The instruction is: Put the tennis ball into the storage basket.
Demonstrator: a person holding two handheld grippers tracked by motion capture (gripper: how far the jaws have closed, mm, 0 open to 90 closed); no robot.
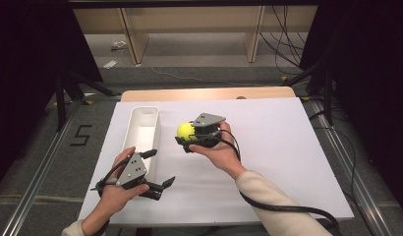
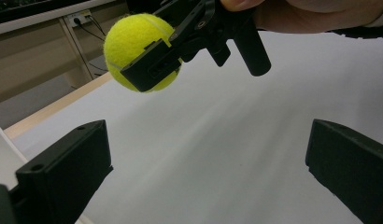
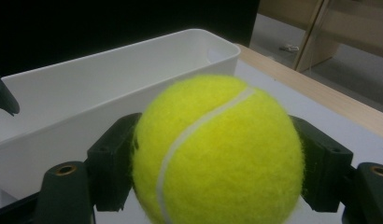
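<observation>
A yellow tennis ball [image 1: 185, 130] [image 3: 217, 149] is clamped between the black jaws of my right gripper [image 1: 187, 136] [image 3: 218, 168], held above the white sheet just right of a long white bin [image 1: 140, 129] [image 3: 110, 88]. The ball [image 2: 133, 46] also appears at the upper left of the left gripper view, raised off the table. My left gripper [image 1: 159, 168] [image 2: 208, 172] hovers near the table's front, by the bin's near end. Its jaws are spread wide with nothing between them.
A white sheet [image 1: 278, 147] covers the tabletop, with a wooden strip [image 1: 209, 93] along the far edge. Metal rails [image 1: 40, 162] run along both sides of the table. Wooden shelving legs and cables [image 1: 283, 44] stand on the floor beyond.
</observation>
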